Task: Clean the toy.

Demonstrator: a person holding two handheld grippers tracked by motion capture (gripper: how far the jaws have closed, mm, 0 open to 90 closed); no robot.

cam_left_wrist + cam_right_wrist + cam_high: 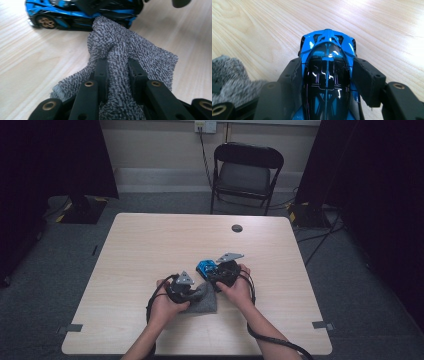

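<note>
Black folding chair (247, 172) behind wooden table (150, 245); wall socket (205, 126) above; grey carpet floor (60, 270).

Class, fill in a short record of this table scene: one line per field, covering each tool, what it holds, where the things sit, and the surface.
left tool: shut on the grey cloth, a bunched fold pinched between its jaws
right tool: jaws pressed on both sides of the blue toy car
cloth position: lying on the table, one end reaching up against the car's side
car position: on the table, just beyond the cloth in the high view
surface: light wood-grain tabletop
background: black folding chair behind the table
</note>
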